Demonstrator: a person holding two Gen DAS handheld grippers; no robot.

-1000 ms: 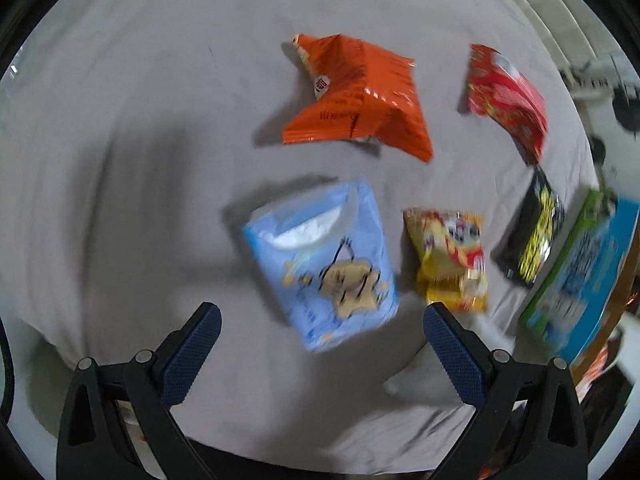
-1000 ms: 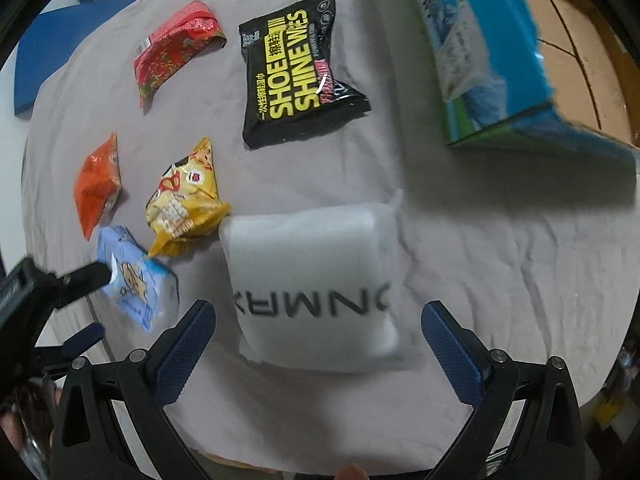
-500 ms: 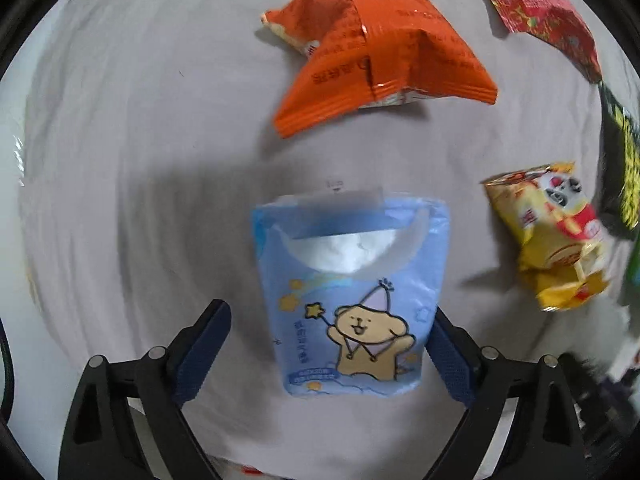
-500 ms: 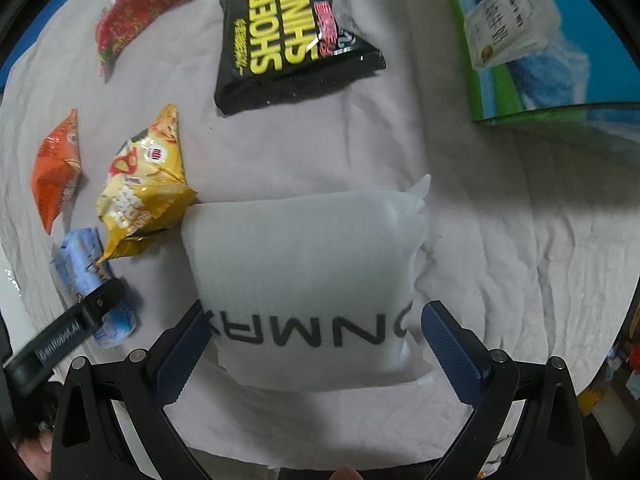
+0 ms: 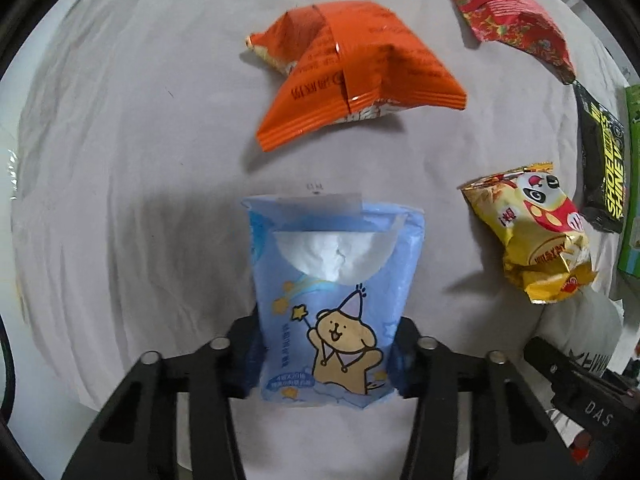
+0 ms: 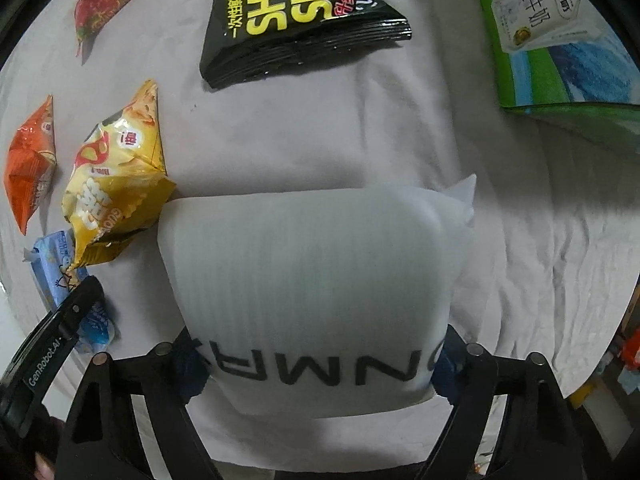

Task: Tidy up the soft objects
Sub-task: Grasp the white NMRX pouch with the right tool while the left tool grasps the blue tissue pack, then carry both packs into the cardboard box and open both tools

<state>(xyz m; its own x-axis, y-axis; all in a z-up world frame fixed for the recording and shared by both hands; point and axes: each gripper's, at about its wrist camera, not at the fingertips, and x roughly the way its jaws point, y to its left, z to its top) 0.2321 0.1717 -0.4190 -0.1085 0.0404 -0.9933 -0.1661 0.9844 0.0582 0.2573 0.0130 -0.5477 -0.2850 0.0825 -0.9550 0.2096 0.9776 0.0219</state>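
Note:
My left gripper (image 5: 326,356) is shut on the near end of a light blue tissue pack (image 5: 334,292) with a cartoon bear, lying on the grey cloth. My right gripper (image 6: 316,364) is shut on the near end of a white soft pack (image 6: 316,280) with black letters. The blue pack also shows at the left of the right wrist view (image 6: 60,276), with the left gripper's finger over it. The white pack's corner shows at the lower right of the left wrist view (image 5: 580,332).
On the grey cloth (image 5: 140,160) lie an orange snack bag (image 5: 352,76), a red bag (image 5: 512,24), a yellow bag (image 5: 536,232) touching the white pack, and a black wipes pack (image 6: 296,12). A green and blue carton (image 6: 552,36) stands at the far right.
Both grippers have moved forward and closed: the left on the blue tissue pack, the right on the white pack. Both were open and short of the packs a second ago.

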